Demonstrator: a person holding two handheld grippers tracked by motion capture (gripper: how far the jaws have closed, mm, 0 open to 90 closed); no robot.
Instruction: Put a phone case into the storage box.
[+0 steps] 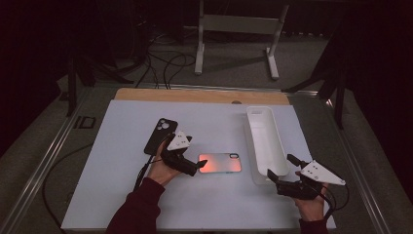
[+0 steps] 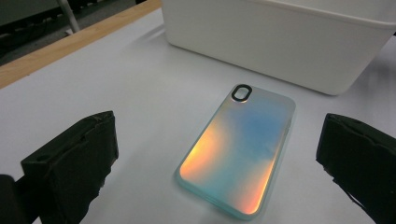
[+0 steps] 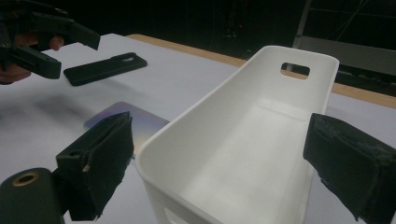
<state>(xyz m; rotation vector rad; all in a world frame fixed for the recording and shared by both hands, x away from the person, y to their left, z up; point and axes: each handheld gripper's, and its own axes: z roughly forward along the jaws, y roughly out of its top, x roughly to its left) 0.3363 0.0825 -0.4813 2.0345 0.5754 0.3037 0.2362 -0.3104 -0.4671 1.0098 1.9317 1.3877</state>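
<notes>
Two grippers wide, nothing held. Left gripper (image 1: 195, 167) lined up on the shiny phone case (image 2: 238, 149), flat beside the white bin (image 3: 243, 154); right gripper (image 1: 281, 172) straddles the bin's near end. Next: drop, pinch the case's edges.

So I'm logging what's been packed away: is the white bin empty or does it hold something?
Empty. The right gripper view looks into the white bin and shows a bare floor; the iridescent phone case lies on the table beside it.

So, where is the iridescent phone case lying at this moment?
In the high view the iridescent phone case lies flat mid-table, between the open left gripper and the white bin, with the black phone case farther left.
</notes>
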